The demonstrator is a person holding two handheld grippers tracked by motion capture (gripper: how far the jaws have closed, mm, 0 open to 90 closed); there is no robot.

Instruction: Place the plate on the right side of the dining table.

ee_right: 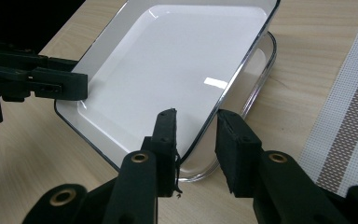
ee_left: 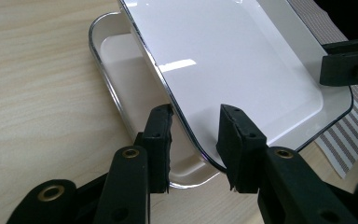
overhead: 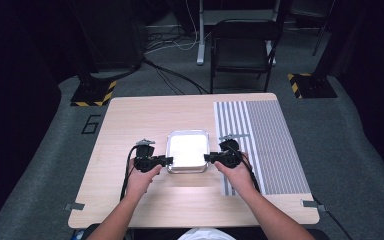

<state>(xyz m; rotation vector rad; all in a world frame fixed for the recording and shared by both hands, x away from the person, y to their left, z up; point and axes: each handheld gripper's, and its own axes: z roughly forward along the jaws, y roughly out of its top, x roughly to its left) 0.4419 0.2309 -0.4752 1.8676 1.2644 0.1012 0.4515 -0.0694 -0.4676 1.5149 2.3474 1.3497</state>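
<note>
While one white tray [ee_left: 242, 60] sits tilted in another, both grippers meet it.
Left gripper [ee_left: 196, 140] and right gripper [ee_right: 196, 140] each straddle a rim, jaws partly apart, probably to lift evenly.

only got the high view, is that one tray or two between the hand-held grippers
observer: two. the left gripper view shows a white upper tray lying askew over a lower tray
operator: left hand-held gripper clamped on it
observer: no, the left hand-held gripper has its jaws apart, one each side of the upper tray's rim
operator: and the right
observer: same, the right hand-held gripper straddles the opposite rim with its jaws open
</note>
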